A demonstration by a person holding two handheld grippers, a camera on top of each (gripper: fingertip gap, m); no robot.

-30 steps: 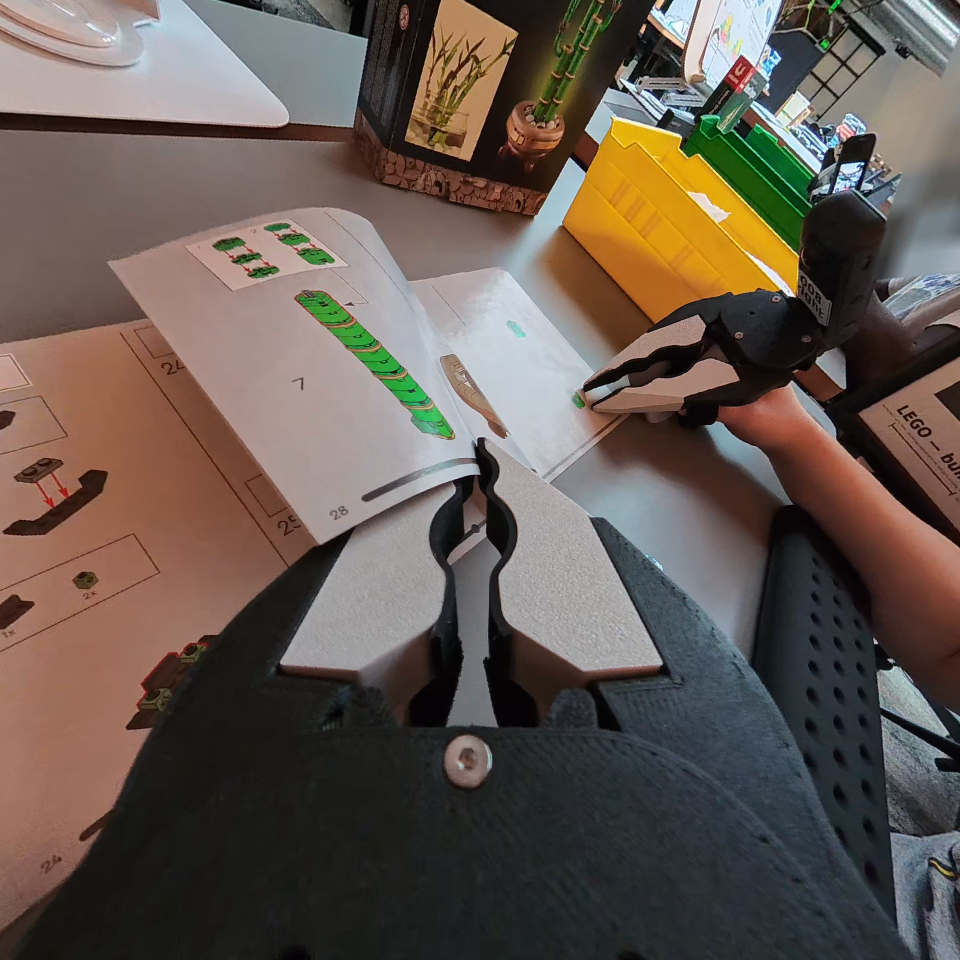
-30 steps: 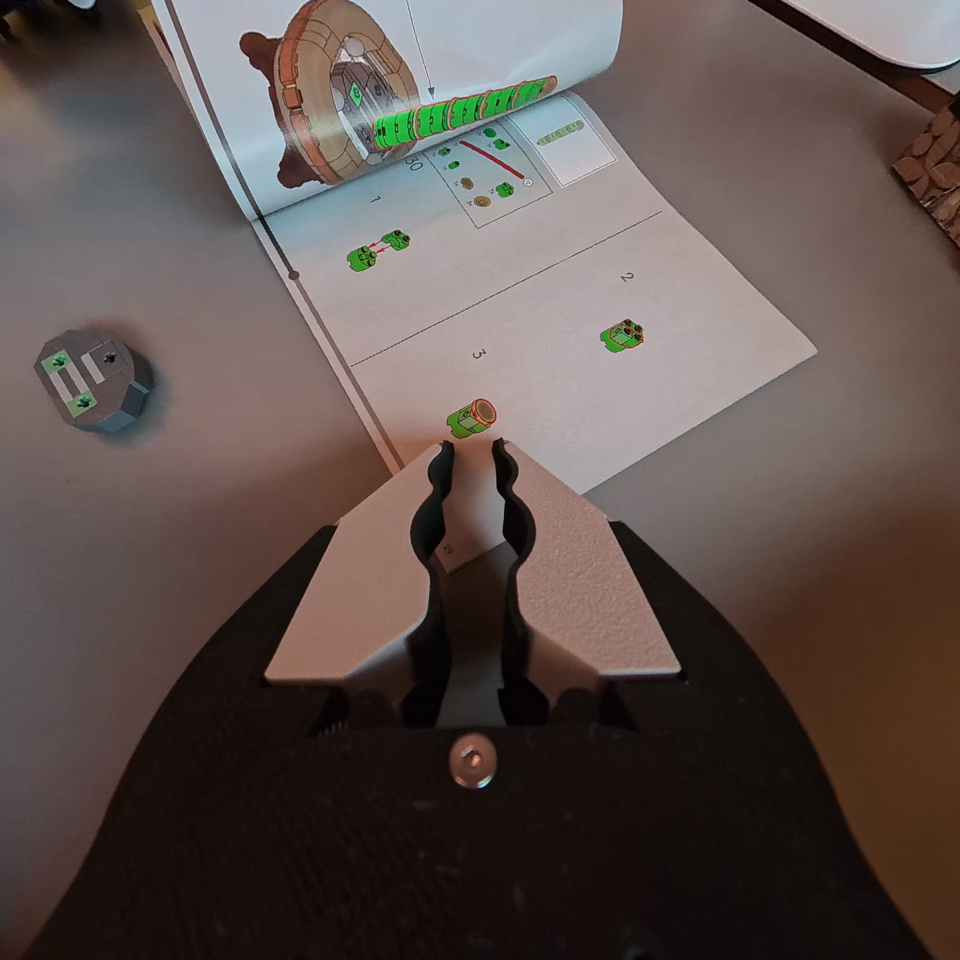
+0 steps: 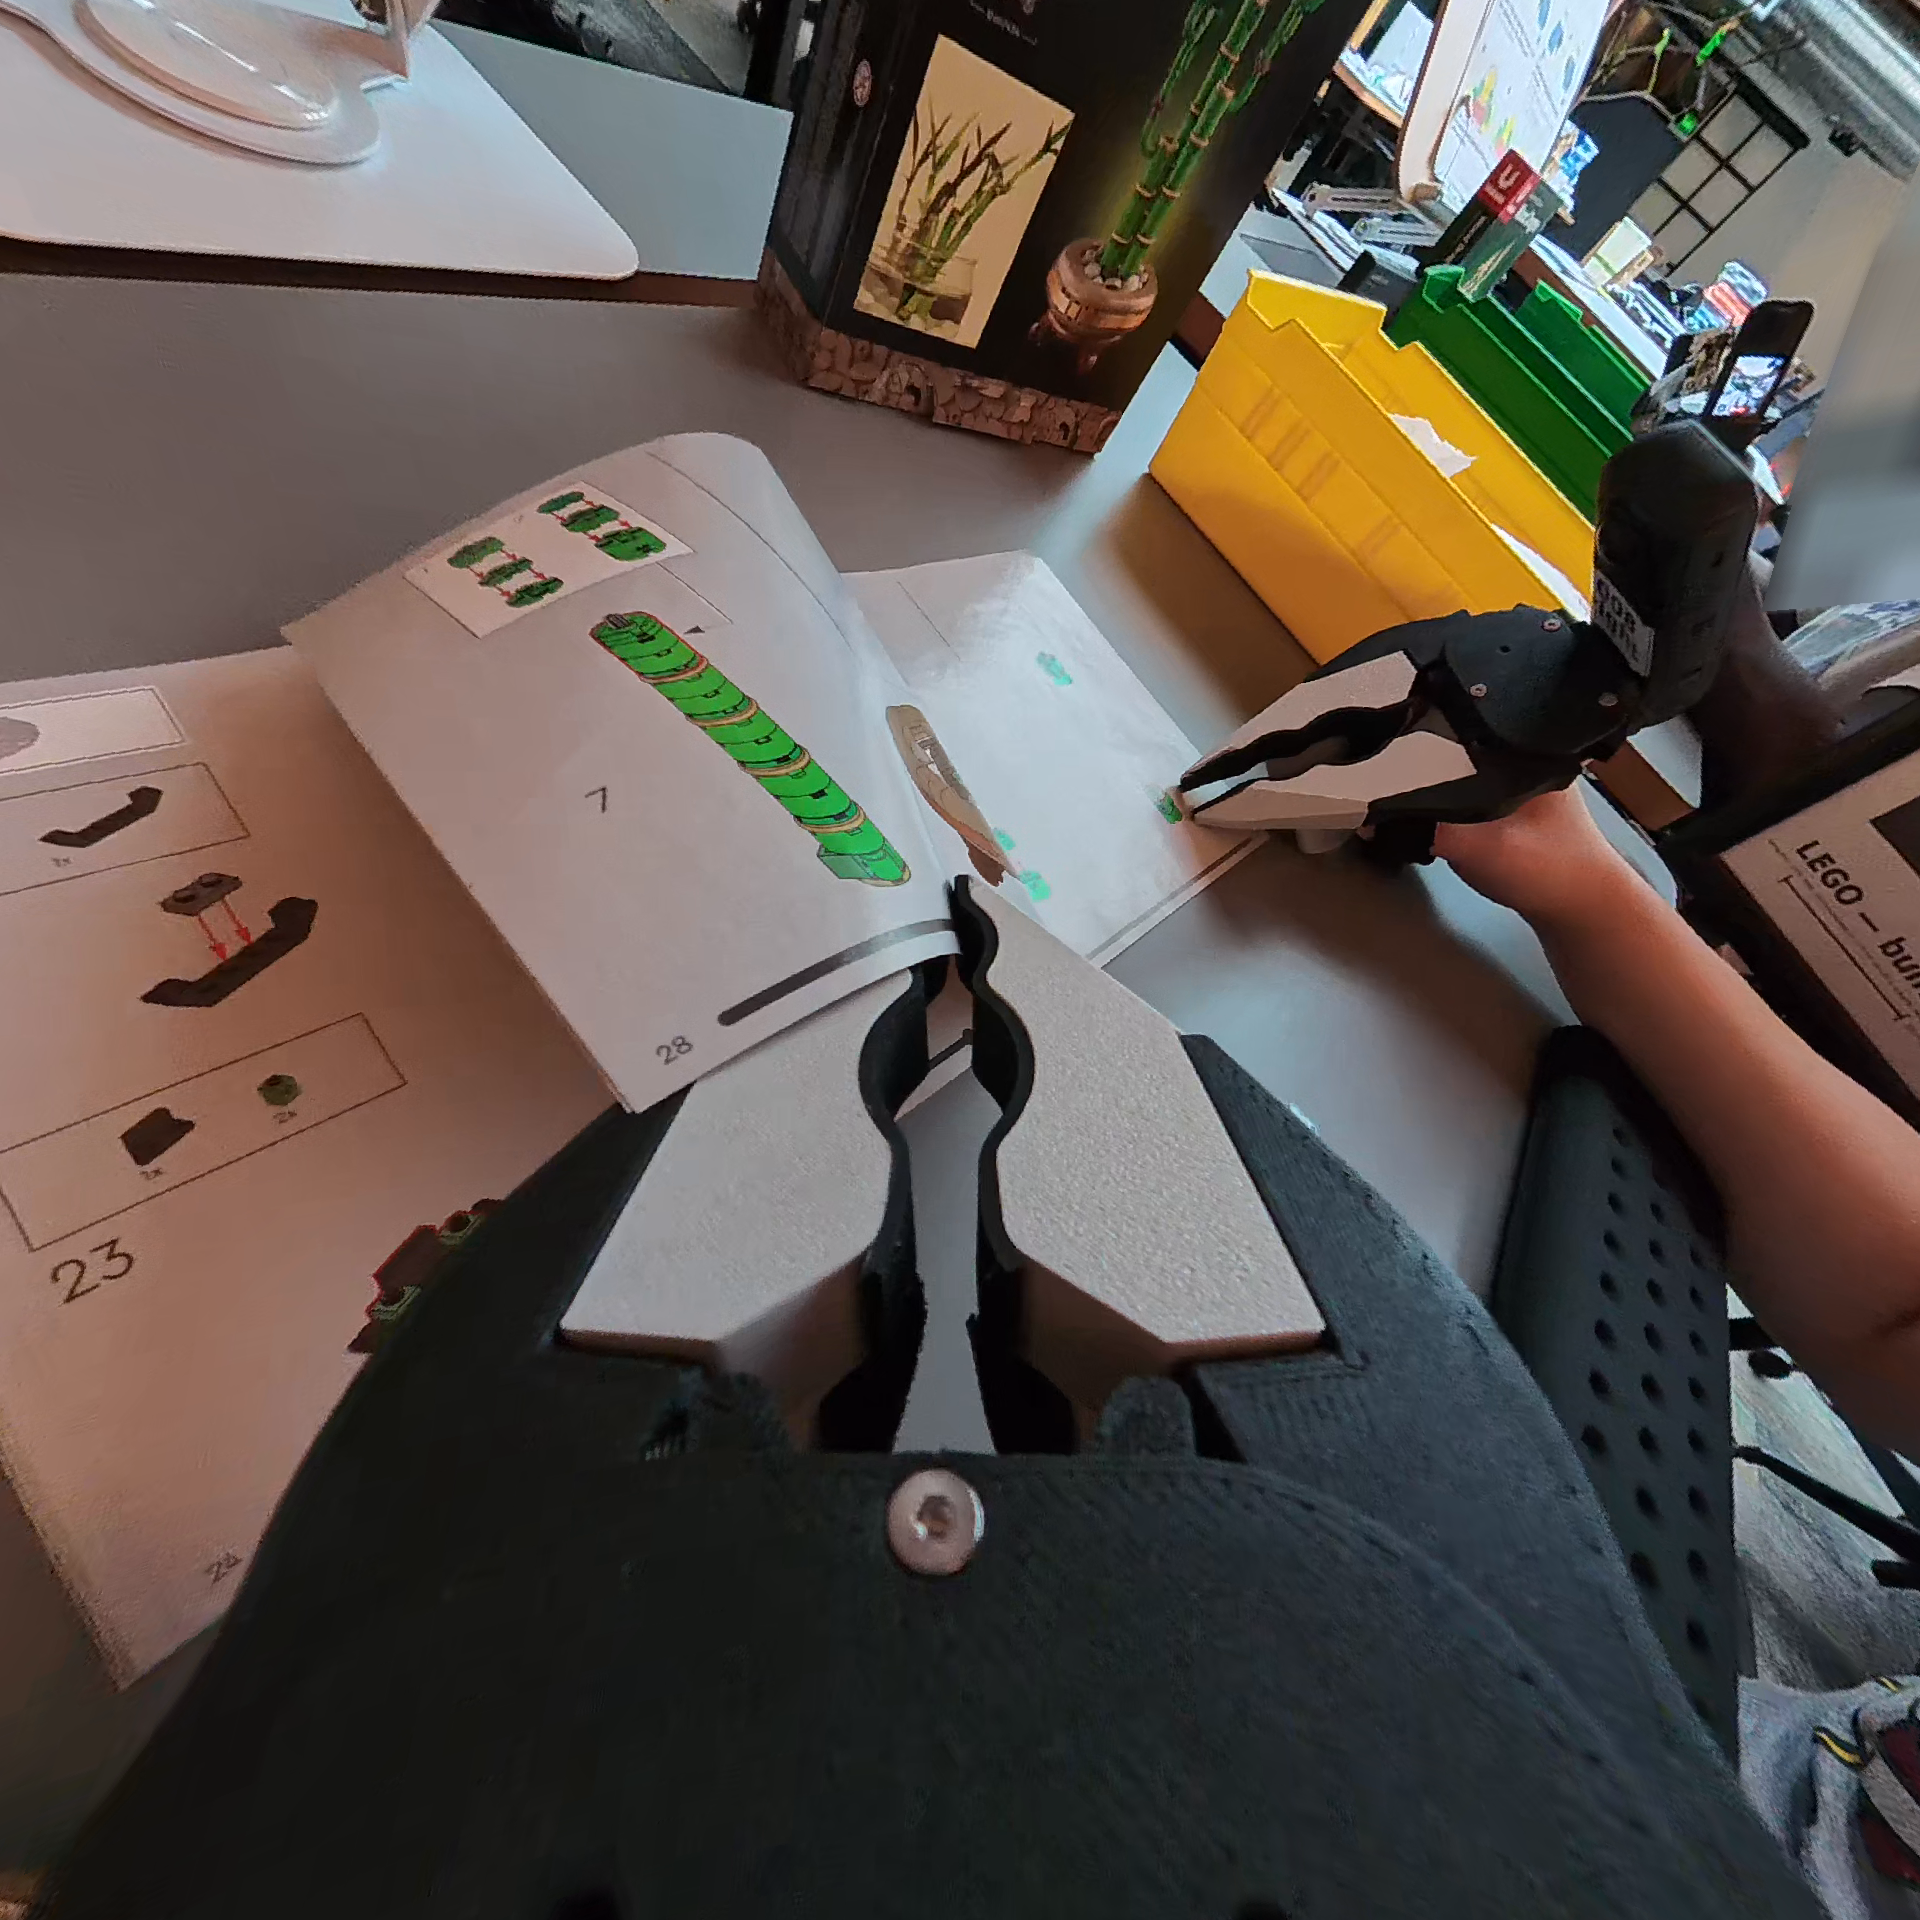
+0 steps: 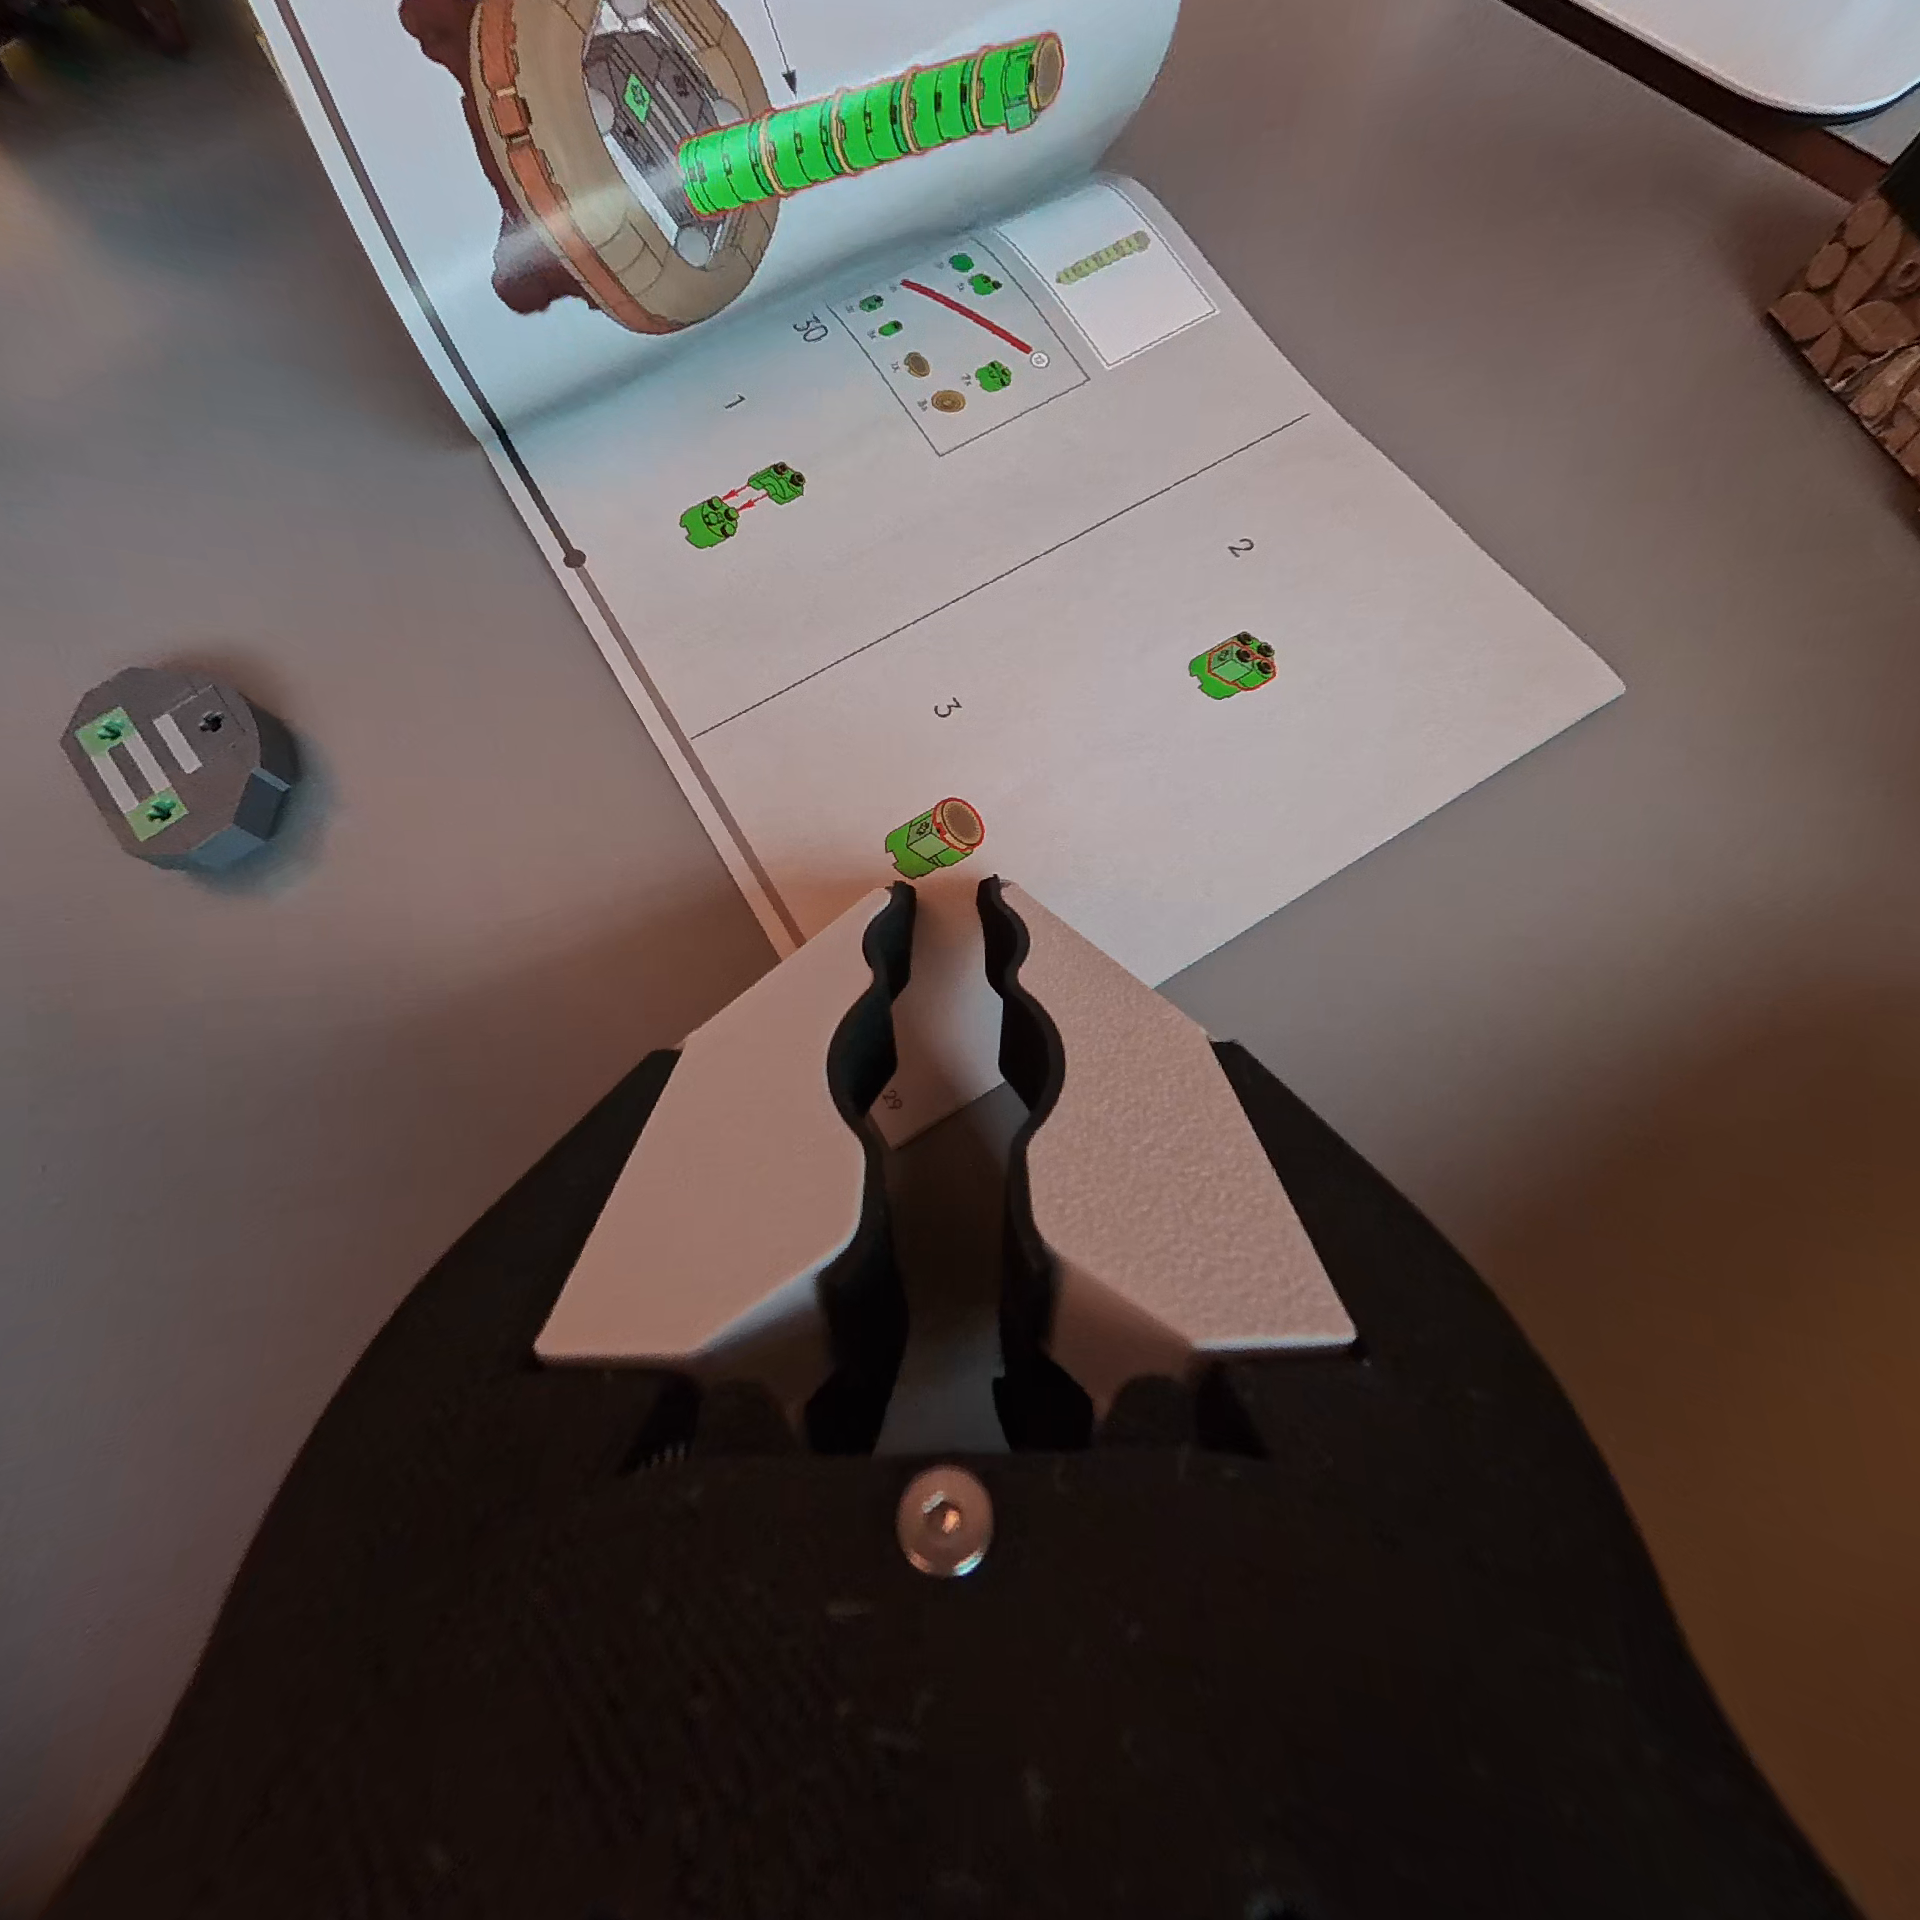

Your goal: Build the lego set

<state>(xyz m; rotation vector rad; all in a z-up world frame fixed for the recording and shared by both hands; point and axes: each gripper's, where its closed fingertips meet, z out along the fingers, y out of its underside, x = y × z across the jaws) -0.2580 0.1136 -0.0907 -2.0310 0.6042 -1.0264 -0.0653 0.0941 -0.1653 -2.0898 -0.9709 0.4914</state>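
The raised booklet page is pinched by the left gripper and should be turned slowly. The right gripper, slightly parted and empty, pins the lower corner. The grey sub-assembly lies apart on the table.

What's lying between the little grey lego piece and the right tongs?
In the right wrist view, only bare grey table separates the grey lego piece from the right tongs, which sit over the instruction booklet's corner.
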